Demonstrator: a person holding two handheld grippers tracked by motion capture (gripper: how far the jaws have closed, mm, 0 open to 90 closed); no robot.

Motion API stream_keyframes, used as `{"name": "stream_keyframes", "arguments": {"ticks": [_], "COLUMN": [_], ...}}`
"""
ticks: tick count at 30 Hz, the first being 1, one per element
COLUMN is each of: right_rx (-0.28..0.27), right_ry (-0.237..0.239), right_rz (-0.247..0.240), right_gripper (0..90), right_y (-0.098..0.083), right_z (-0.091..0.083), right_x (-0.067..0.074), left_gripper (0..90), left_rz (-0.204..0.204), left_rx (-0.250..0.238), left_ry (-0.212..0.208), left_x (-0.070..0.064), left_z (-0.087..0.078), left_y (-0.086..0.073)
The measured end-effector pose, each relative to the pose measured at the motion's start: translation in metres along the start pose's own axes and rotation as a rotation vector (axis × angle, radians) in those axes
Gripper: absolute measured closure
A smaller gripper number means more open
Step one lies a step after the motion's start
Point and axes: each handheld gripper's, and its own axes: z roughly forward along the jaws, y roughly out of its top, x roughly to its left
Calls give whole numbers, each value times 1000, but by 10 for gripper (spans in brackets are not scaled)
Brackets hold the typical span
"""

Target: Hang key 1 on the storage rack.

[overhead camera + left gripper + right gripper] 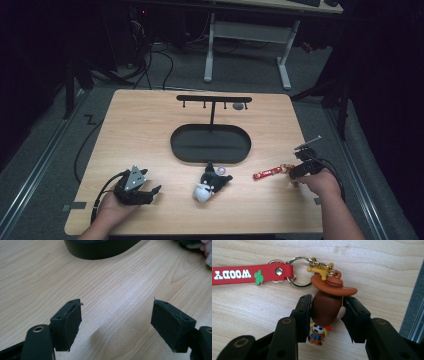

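A cowboy figure keychain (325, 307) with a brown hat lies on the wooden table (140, 130) near its right edge. My right gripper (327, 300) is shut on the figure's head, a pad against each side. A gold ring (299, 272) links the figure to a red strap (237, 273) lettered WOODY, which lies flat and points left (267, 173). In the high view the right gripper (296, 171) sits at that strap's right end. My left gripper (154, 195) rests at the front left, open, with bare wood between its pads (117, 312).
A black oval tray (175, 145) with an upright hook rack (214, 99) stands mid-table; its rim shows ahead of the left gripper (100, 250). A black and white plush toy (212, 184) lies just in front of the tray. The table's right edge is close to the right gripper.
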Motion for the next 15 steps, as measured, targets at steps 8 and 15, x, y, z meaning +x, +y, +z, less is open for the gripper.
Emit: {"name": "stream_keyframes", "arguments": {"ticks": [8,15], "right_rx": [17,6], "right_ry": [-12,-24], "right_rz": [-23,-35], "right_gripper": [618,634], "right_y": [2,2], "right_z": [7,5], "right_x": [5,8], "left_gripper": [247,247], "left_rz": [3,5], "left_rx": [0,2], "left_ry": [-2,-2], "left_x": [0,-1], "left_z": [1,0], "left_y": [0,0]}}
